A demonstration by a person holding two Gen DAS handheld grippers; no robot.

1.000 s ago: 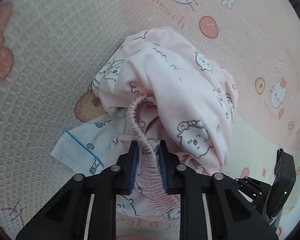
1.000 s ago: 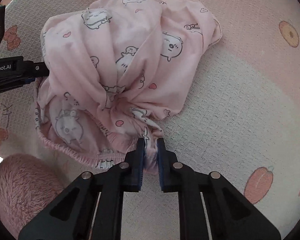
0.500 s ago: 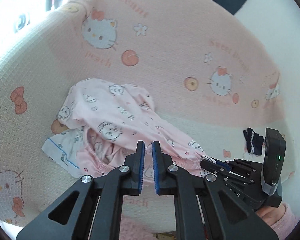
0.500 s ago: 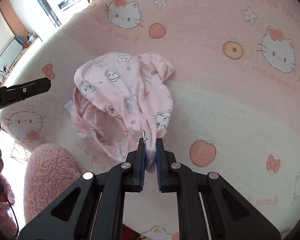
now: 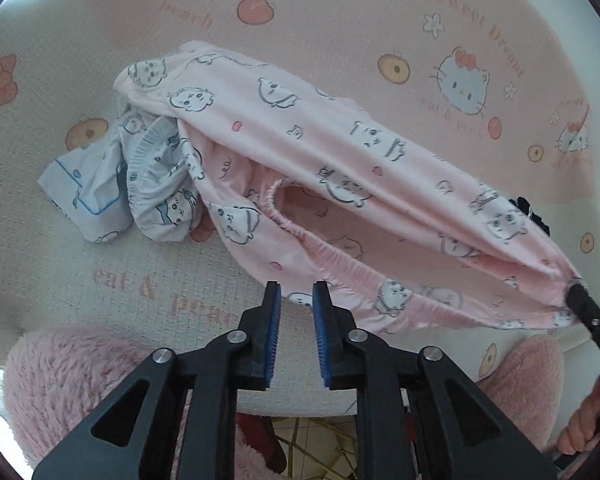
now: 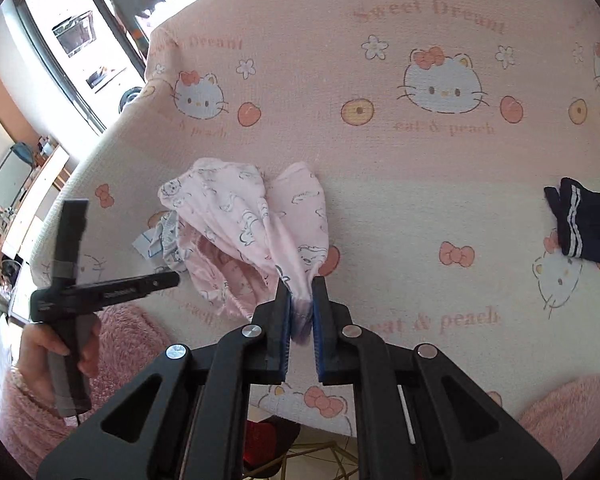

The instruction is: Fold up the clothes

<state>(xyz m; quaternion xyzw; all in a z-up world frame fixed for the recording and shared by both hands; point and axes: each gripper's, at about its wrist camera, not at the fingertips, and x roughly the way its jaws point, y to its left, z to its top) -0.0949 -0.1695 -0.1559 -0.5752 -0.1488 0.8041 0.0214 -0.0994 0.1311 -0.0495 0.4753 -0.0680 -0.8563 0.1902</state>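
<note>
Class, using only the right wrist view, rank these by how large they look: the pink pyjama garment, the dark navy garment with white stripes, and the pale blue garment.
1. pink pyjama garment, clearly largest.
2. dark navy garment, though the frame edge cuts it off.
3. pale blue garment, mostly hidden beneath the pink one, so its true size is unsure.

Bare pink-and-cream cartoon-cat blanket (image 6: 420, 216) lay open between the bunched pink printed pyjama bottoms (image 6: 256, 220) and the dark navy striped sock (image 6: 584, 224) well off to the right. A crumpled pale-blue printed garment (image 5: 140, 184) pressed against the pink one's left side, blocking approach there. The near blanket edge before the left gripper (image 5: 296, 300) was free.
</note>
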